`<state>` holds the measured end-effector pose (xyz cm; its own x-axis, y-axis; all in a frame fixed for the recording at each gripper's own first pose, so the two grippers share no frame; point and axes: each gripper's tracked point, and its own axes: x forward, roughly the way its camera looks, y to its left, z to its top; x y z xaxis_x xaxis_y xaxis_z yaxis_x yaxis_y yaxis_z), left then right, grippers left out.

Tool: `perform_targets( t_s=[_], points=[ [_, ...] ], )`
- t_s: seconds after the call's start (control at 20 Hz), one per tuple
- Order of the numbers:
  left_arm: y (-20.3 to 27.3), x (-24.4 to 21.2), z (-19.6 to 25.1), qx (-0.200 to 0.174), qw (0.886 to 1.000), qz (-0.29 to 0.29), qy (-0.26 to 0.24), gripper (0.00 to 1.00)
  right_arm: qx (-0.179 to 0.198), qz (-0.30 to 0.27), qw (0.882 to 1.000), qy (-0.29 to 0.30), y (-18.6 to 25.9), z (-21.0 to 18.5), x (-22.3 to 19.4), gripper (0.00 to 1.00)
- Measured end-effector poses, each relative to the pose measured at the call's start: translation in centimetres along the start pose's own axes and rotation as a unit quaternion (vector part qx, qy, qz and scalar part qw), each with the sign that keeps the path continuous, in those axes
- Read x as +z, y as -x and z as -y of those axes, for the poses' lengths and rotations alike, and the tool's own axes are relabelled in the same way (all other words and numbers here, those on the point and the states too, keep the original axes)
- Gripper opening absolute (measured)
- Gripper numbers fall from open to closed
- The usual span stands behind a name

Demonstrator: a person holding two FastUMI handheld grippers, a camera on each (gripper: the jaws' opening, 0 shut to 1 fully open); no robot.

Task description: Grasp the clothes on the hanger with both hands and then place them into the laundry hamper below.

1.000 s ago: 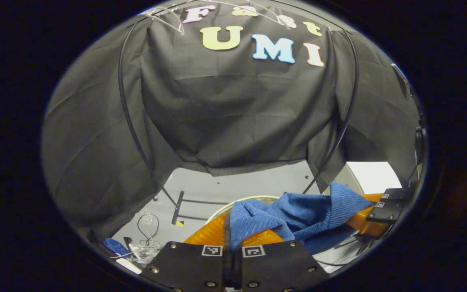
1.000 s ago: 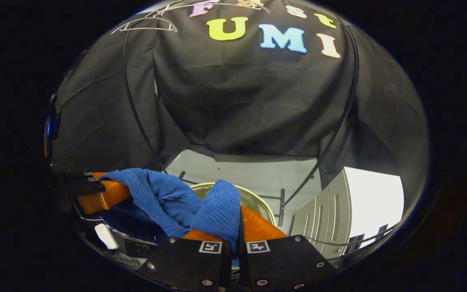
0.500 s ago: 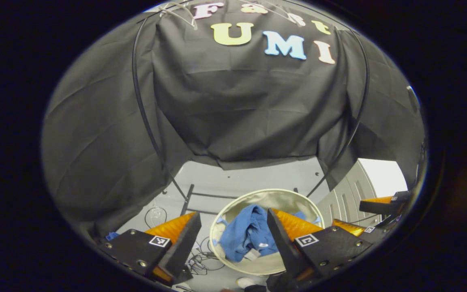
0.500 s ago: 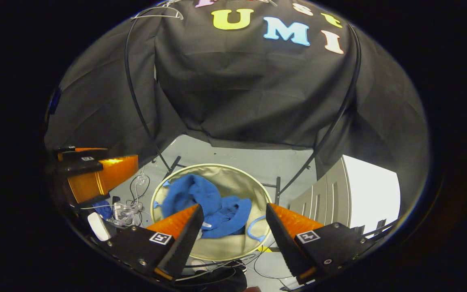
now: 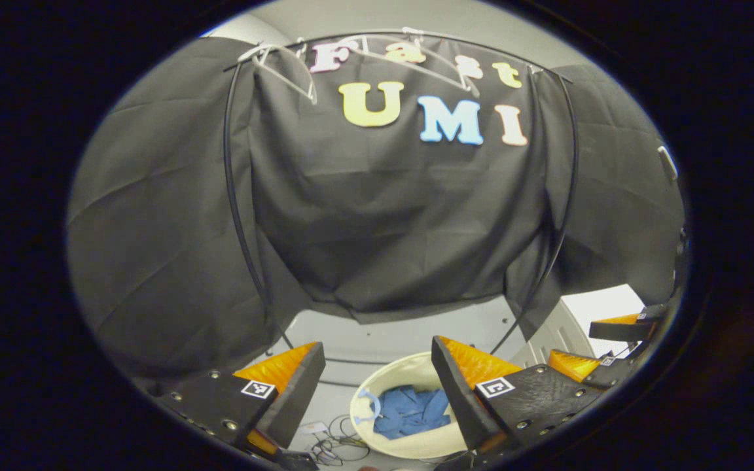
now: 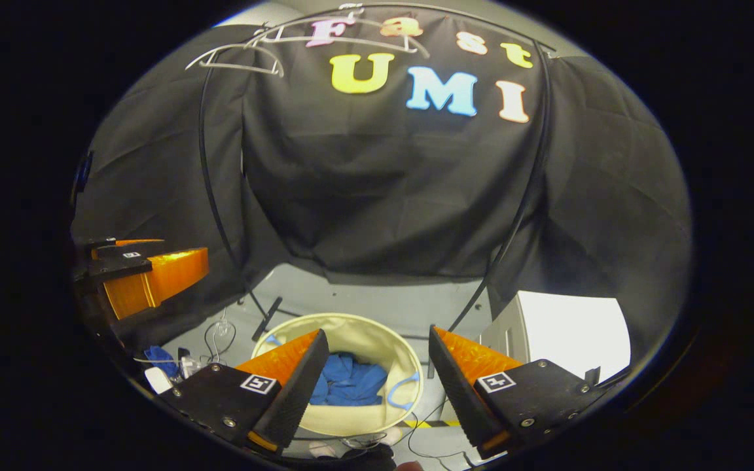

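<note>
Left gripper view: the left gripper (image 5: 377,386) has its two fingers spread wide, holding nothing, high above one round cream laundry hamper (image 5: 395,445). One heap of blue clothes (image 5: 413,412) lies inside the hamper. The right gripper (image 5: 596,347), also spread, shows to the right of the hamper. Two pale hangers (image 5: 285,62) hang bare on the one black rail far above the hamper.

Right gripper view: the right gripper (image 6: 374,373) is likewise wide and holds nothing, above the hamper (image 6: 357,330), with the blue clothes (image 6: 347,383) inside. Loose cables (image 6: 216,333) lie on the grey floor (image 6: 377,301) left of the hamper.
</note>
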<state>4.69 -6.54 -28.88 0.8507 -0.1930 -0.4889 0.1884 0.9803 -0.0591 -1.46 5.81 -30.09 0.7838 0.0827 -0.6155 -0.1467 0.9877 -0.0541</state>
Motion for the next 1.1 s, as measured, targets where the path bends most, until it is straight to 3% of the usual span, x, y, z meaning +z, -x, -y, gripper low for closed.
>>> perform_targets(
  t_s=[0.25, 0.55, 0.8, 1.1],
  points=[
    [5.0, 10.0, 0.0, -0.007, 0.994, 0.106, -0.018, 0.94, -0.029, 0.102, 0.994, -0.022, 5.3, 3.1, 7.9, 0.95],
    [11.6, 16.6, 1.9, -0.018, 0.982, 0.186, -0.004, 0.94, -0.063, 0.188, 0.979, -0.051, 13.5, 8.7, 13.9, 0.95],
    [17.8, 19.1, 3.4, -0.009, 0.973, 0.23, -0.008, 0.94, -0.074, 0.241, 0.966, -0.055, 19.9, 12.4, 15.8, 0.95],
    [24.8, 19.5, 2.9, 0.022, 0.963, 0.267, -0.009, 0.94, -0.078, 0.269, 0.958, -0.065, 24.8, 14.0, 14.0, 0.95]
  ],
)
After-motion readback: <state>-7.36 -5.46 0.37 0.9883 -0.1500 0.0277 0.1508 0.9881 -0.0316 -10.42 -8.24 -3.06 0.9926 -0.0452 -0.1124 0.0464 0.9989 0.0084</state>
